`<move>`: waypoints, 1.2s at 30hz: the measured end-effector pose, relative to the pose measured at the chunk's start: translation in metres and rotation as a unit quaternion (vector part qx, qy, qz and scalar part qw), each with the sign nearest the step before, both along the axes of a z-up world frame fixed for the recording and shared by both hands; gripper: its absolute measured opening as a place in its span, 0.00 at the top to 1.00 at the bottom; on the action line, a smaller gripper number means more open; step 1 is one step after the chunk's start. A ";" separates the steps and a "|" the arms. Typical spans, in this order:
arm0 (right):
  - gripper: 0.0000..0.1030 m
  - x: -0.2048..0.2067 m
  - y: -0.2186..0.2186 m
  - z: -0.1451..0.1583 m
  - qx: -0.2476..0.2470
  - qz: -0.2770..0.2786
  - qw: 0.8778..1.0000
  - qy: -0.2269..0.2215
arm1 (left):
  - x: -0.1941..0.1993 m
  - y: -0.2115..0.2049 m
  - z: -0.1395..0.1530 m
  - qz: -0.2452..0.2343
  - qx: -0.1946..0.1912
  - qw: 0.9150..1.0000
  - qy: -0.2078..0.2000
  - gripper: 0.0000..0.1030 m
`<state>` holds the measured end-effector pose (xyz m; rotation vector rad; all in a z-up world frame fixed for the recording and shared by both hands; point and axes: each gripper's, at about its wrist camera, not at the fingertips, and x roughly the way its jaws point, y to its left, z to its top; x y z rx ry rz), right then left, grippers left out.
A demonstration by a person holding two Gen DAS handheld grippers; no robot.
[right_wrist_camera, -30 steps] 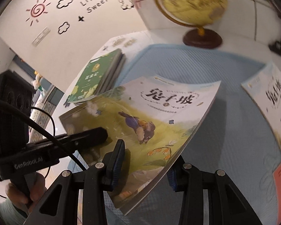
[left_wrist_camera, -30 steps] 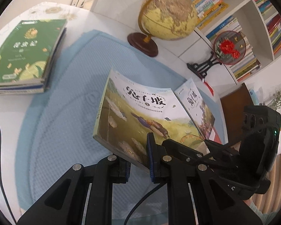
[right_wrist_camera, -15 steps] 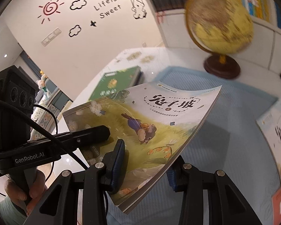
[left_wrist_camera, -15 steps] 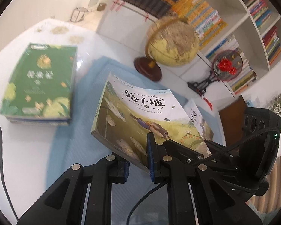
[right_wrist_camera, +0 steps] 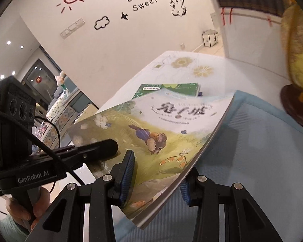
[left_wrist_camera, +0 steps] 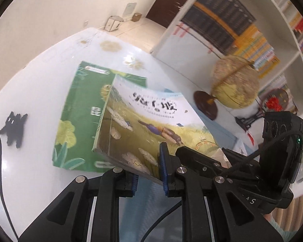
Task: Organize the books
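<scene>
A picture book (left_wrist_camera: 151,121) with a rabbit on a grassy cover hangs tilted in the air, held at its near edge from both sides. My left gripper (left_wrist_camera: 149,175) has its blue pads on the book's lower left corner, and its jaws are opening slightly with the book still between them. My right gripper (right_wrist_camera: 155,181) is shut on the same book (right_wrist_camera: 161,133) at its lower right corner. Beneath the book's far left part lies a stack of green books (left_wrist_camera: 80,117) on the white table, and the stack's far end (right_wrist_camera: 171,87) also shows in the right wrist view.
A light blue mat (right_wrist_camera: 252,151) covers the table to the right. A yellow globe (left_wrist_camera: 236,86) on a dark foot stands behind it, with a red fan ornament (left_wrist_camera: 272,102) and full bookshelves (left_wrist_camera: 272,30) beyond. A small black cat-shaped figure (left_wrist_camera: 13,127) lies at the left on the white table (left_wrist_camera: 30,80).
Both grippers have carried the rabbit book leftwards off the blue mat, so it now overlaps the green stack. The second rabbit book on the mat has dropped out of view.
</scene>
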<state>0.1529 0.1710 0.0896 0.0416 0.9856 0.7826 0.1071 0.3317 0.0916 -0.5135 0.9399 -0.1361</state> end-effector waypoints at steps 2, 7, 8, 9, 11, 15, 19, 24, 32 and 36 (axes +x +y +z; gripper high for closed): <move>0.62 0.008 0.010 -0.008 -0.004 -0.001 1.000 0.008 | 0.004 0.010 -0.008 0.004 -0.007 1.000 0.005 0.86; 0.62 0.030 0.025 -0.026 0.005 -0.013 0.999 0.044 | 0.011 0.027 -0.023 0.017 -0.016 0.999 0.032 0.77; 0.62 0.033 0.026 -0.029 0.006 -0.015 0.999 0.052 | 0.010 0.030 -0.025 0.018 -0.016 0.999 0.037 0.77; 0.61 0.038 0.030 -0.033 0.005 -0.017 0.998 0.060 | 0.010 0.032 -0.027 0.020 -0.014 0.999 0.043 0.77; 0.60 0.043 0.034 -0.039 0.001 -0.022 0.997 0.072 | 0.006 0.034 -0.031 0.025 -0.007 0.998 0.055 0.77; 0.58 0.049 0.040 -0.048 -0.008 -0.025 0.996 0.088 | -0.006 0.034 -0.036 0.033 0.004 0.997 0.074 0.77; 0.51 0.040 0.040 -0.045 -0.023 -0.020 0.996 0.081 | -0.020 0.026 -0.031 0.038 0.014 0.996 0.075 0.76; 0.47 0.018 0.012 -0.041 -0.046 -0.039 0.995 0.073 | -0.034 0.005 -0.021 0.023 0.026 0.997 0.066 0.76; 0.43 -0.047 -0.110 -0.018 -0.074 -0.137 0.987 0.047 | -0.043 -0.079 0.001 -0.040 0.026 0.998 0.044 0.75; 0.43 -0.089 -0.195 -0.005 -0.094 -0.206 0.974 0.030 | -0.051 -0.148 0.006 -0.089 0.020 0.995 0.041 0.75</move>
